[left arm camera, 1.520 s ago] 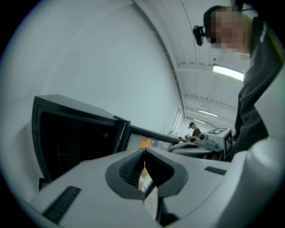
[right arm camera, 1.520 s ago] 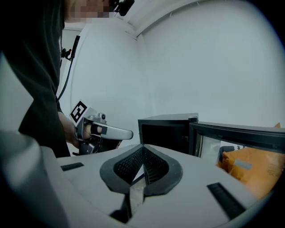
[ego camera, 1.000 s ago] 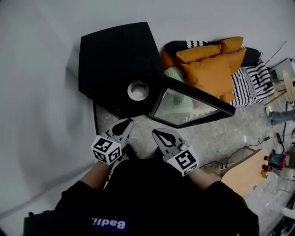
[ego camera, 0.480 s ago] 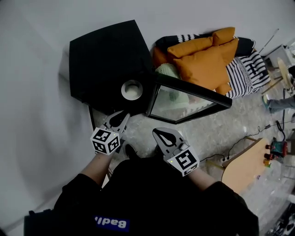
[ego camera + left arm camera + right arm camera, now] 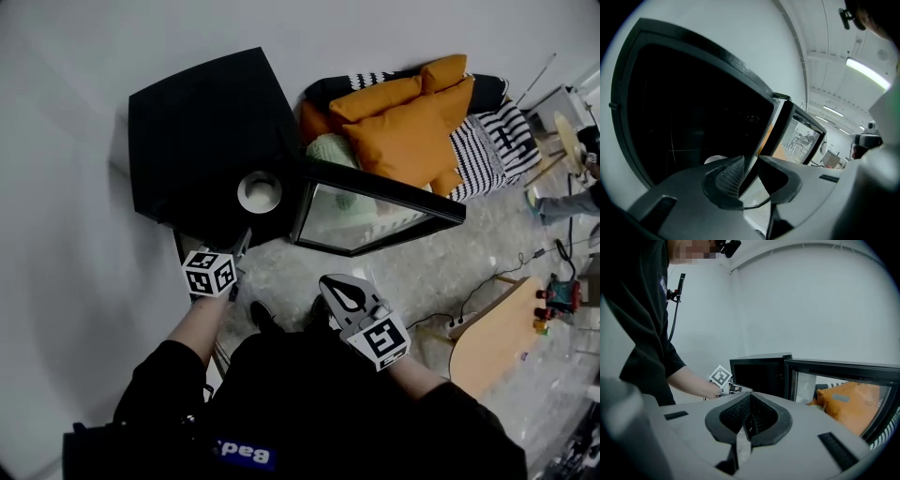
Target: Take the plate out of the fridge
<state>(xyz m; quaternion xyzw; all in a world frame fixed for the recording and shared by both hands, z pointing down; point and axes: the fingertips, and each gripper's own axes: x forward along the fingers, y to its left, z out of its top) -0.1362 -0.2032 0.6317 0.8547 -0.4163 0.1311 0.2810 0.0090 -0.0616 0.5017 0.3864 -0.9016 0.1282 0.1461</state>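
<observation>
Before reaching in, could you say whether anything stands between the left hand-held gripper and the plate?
Nothing visible does: the fridge door stands open, and the plate lies beyond the left hand-held gripper, whose empty jaws are opening.

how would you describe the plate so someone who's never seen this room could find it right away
Look for the black fridge on the floor against the white wall, its glass door swung open toward the orange cushions. At the fridge's dark open front sits the plate: small, round and white, the only pale thing against all that black.
</observation>
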